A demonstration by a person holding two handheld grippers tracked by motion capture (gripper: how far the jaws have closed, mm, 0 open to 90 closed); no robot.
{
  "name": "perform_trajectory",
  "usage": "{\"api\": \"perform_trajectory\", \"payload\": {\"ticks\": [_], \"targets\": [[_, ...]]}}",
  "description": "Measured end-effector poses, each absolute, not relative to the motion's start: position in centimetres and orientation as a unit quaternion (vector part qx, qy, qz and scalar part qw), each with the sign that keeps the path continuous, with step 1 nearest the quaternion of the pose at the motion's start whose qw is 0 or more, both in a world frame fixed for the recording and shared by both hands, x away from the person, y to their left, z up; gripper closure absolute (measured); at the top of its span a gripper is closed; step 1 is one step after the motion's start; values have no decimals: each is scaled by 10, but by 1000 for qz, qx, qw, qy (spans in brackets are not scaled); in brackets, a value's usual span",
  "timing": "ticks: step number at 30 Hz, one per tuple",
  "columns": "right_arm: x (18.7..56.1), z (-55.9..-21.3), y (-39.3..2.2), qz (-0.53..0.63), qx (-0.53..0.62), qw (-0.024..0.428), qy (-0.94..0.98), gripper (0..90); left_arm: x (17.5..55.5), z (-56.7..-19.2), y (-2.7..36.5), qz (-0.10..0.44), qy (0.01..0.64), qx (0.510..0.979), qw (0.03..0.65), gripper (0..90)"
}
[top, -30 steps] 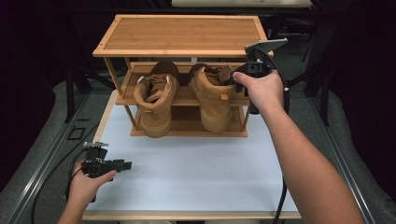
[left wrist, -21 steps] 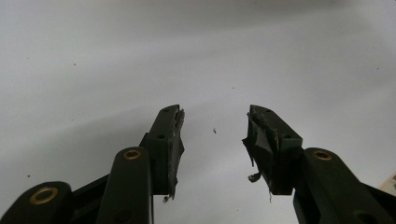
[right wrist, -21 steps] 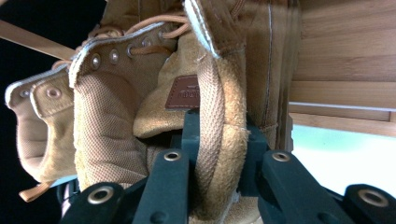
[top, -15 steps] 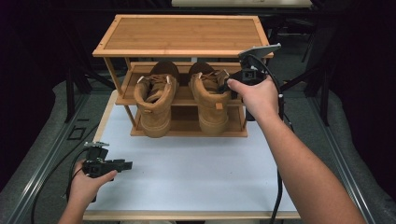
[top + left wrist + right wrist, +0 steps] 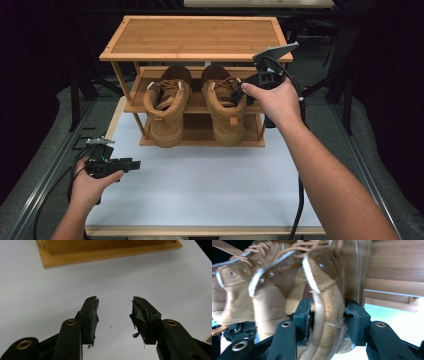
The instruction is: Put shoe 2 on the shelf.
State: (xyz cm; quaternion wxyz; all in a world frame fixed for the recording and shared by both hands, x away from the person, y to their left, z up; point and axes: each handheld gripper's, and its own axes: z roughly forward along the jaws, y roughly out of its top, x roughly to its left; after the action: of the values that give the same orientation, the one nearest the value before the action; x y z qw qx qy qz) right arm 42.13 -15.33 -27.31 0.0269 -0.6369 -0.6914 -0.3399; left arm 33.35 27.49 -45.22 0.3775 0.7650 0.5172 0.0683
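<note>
On slatted wood rack (image 5: 150, 102), napped tan boot (image 5: 226, 107)

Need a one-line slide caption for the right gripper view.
Right hand-held gripper, jaws just opening, straddles the collar of a tan boot beside the wooden rack.

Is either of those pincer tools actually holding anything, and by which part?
Neither grips now. The right gripper has just been opening around the right boot's collar; the left gripper is open, empty.
</note>
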Motion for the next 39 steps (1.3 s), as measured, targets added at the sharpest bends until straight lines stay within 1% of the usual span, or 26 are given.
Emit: {"api": "perform_trajectory", "payload": {"ticks": [5,8,10,11,12,15,18,19,20,21,22,23,24,29,34,39], "targets": [[419,-265,-160,-343,-633,25,-694,575,345,-425,268,105,498,768,390,597],[415,-257,-168,-358,-630,32,-688,575,353,-409,262,114,490,767,399,617],[412,-251,-174,-364,-628,26,-687,582,358,-398,257,123,483,767,403,640],[410,-248,-177,-366,-625,25,-689,590,358,-398,257,123,483,767,403,647],[408,-246,-179,-370,-623,22,-689,597,363,-388,252,129,482,765,408,657],[403,-240,-186,-377,-618,15,-690,620,371,-376,243,136,478,763,412,696],[399,-237,-190,-381,-614,13,-691,644,376,-371,236,141,479,765,408,737],[398,-237,-193,-381,-614,7,-691,659,379,-369,232,141,478,766,407,737],[398,-240,-196,-370,-617,-18,-694,702,384,-366,226,140,477,767,406,767],[398,-240,-196,-370,-617,-18,-694,702,384,-366,226,140,477,767,406,781],[398,-243,-197,-365,-619,-27,-695,723,389,-364,221,146,478,767,403,781],[401,-255,-199,-353,-624,-45,-696,772,391,-363,219,149,481,763,405,819],[403,-263,-199,-350,-623,-52,-698,794,393,-363,218,150,483,760,408,837],[414,-301,-194,-337,-625,-55,-702,879,404,-363,216,150,498,745,417,894],[425,-333,-186,-342,-627,-50,-699,898,413,-364,213,160,505,743,409,899],[433,-351,-180,-339,-634,-37,-694,898,419,-366,212,157,512,742,404,900]]}}
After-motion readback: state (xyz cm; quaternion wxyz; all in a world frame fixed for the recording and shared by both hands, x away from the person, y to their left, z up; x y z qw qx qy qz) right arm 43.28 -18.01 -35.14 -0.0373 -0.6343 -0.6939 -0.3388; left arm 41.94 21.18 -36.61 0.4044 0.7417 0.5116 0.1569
